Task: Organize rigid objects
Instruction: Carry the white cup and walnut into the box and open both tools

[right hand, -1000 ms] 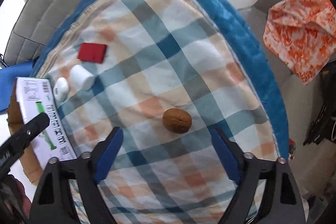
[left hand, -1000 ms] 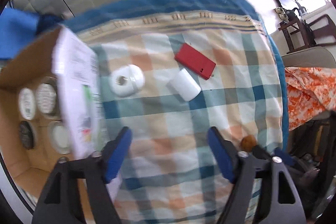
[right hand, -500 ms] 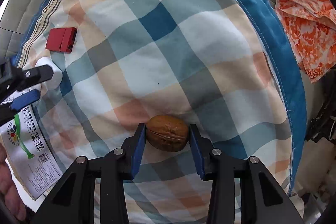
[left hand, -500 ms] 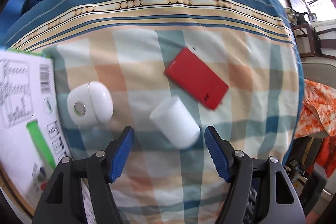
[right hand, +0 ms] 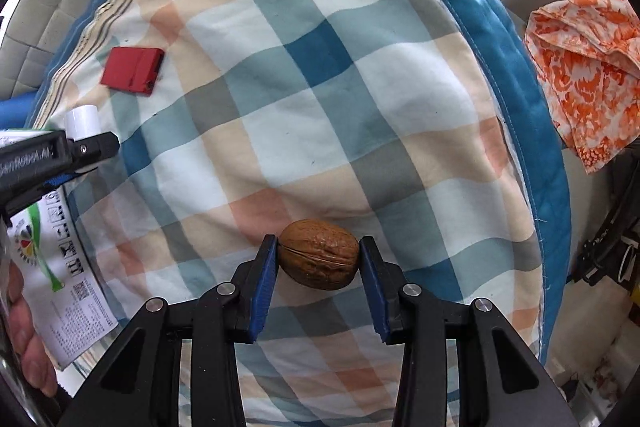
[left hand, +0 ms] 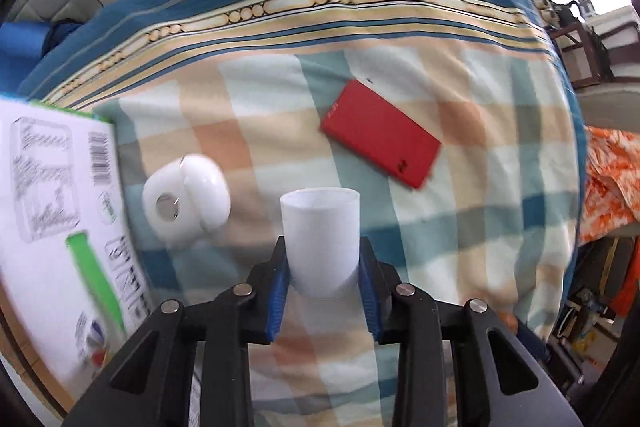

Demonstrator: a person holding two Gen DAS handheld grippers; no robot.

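Left gripper [left hand: 322,281]: jaws have just closed; blue pads press both sides of the white cylinder [left hand: 320,239], which lies on the cloth with its open end pointing far.
Right gripper [right hand: 318,269]: closed in on the walnut [right hand: 318,254]; a pad at each end, nut resting on the cloth, seam running left to right.
Left of cylinder: white rounded case [left hand: 186,201] with a round hole, just beside a printed box flap [left hand: 52,211].
Far right of cylinder: red flat case [left hand: 380,133], apart from it.
Surface: checked cloth [right hand: 320,107], blue border at the far edge.
Right, off the cloth: orange patterned fabric [right hand: 588,63].
Near left edge, right view: fingers [right hand: 28,339] against the box flap.
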